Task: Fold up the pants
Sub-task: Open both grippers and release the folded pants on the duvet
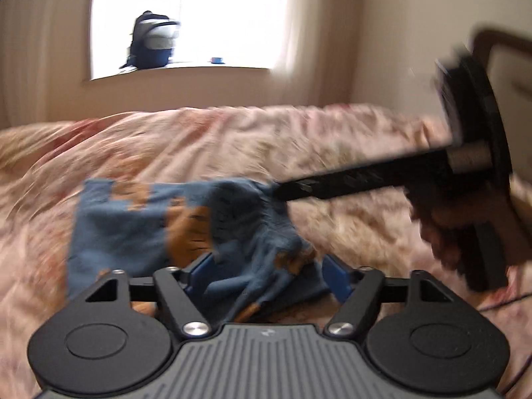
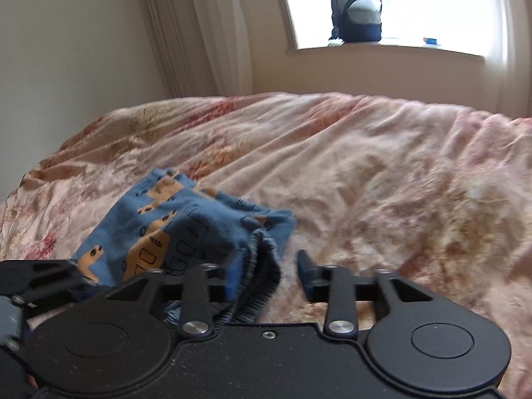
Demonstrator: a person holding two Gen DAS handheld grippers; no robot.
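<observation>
Pants (image 1: 139,229), blue with orange shapes, lie bunched on the pink bed cover (image 1: 232,139). Left gripper (image 1: 266,276) is spread wide with cloth between its fingers, not pinched. Right gripper (image 2: 267,277) is spread too, with the waistband loose between its fingers.

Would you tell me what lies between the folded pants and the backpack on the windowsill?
Only rumpled floral bedding, then bare wall below the sill; nothing else sits between the pants and the backpack, clearest in the right wrist view.
</observation>
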